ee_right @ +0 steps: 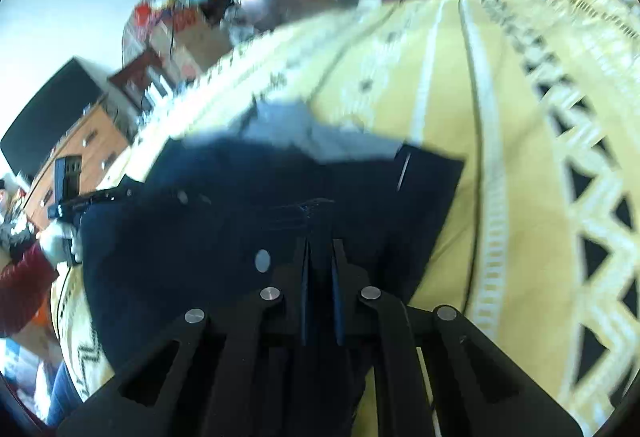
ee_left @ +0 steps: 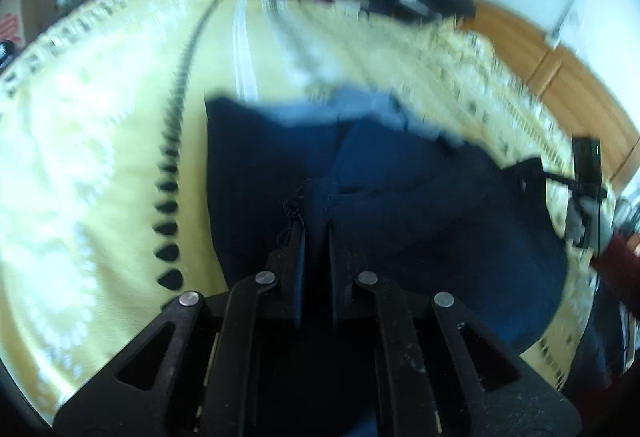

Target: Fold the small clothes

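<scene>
A white line on the garment [ee_right: 404, 169] is seen only in the right view; a row of black drops on the blanket [ee_left: 100, 165] only in the left. Navy fabric is pinched by the narrowed left gripper [ee_left: 314, 227] and right gripper [ee_right: 320, 243], both at lower centre, with the garment spread mid-frame.

Both my black two-finger grippers are clamped down right now. My left gripper [ee_left: 316, 225] has its jaws pinched nearly together on a fold of the dark navy fabric garment [ee_left: 400, 197]. Same deal with my right gripper [ee_right: 320, 241], fingers squeezed tight on that cloth. Each one pokes into the other's camera from the side, a bit blurry.
</scene>
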Demonstrator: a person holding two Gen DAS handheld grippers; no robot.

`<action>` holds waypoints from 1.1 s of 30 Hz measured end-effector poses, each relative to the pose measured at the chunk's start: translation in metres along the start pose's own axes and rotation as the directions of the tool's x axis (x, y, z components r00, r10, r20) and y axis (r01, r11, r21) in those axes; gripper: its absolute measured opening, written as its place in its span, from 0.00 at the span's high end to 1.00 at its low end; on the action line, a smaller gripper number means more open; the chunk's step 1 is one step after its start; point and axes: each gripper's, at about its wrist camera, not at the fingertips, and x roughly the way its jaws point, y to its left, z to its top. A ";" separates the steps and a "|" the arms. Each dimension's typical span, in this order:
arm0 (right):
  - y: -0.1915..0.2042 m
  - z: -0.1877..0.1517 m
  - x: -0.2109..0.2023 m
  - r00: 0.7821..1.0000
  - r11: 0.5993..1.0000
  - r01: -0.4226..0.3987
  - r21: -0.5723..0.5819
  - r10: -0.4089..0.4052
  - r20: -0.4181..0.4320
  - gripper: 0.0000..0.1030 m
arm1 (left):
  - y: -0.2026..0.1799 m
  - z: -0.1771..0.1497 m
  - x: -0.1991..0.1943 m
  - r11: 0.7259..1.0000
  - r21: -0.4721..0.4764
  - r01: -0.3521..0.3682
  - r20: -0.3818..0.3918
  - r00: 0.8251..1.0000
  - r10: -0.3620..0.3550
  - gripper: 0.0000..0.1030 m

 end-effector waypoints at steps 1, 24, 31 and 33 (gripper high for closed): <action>0.003 0.003 -0.011 1.000 1.000 0.005 -0.001 -0.005 0.024 0.90 | -0.003 0.005 -0.009 1.000 -0.004 0.004 0.030 1.000 -0.003 0.91; -0.107 0.060 0.124 0.993 0.976 0.050 0.210 -0.026 -0.114 0.91 | 0.093 0.043 0.110 0.945 -0.168 -0.279 -0.140 0.956 0.257 0.98; -0.096 0.063 0.101 0.985 0.976 0.165 0.140 -0.155 -0.079 0.68 | 0.073 0.051 0.059 0.939 -0.169 -0.300 -0.067 0.954 0.292 0.88; -0.091 0.063 0.080 0.979 0.972 0.204 0.118 -0.198 -0.053 0.54 | 0.055 0.050 0.036 0.930 -0.141 -0.341 -0.041 0.940 0.338 0.73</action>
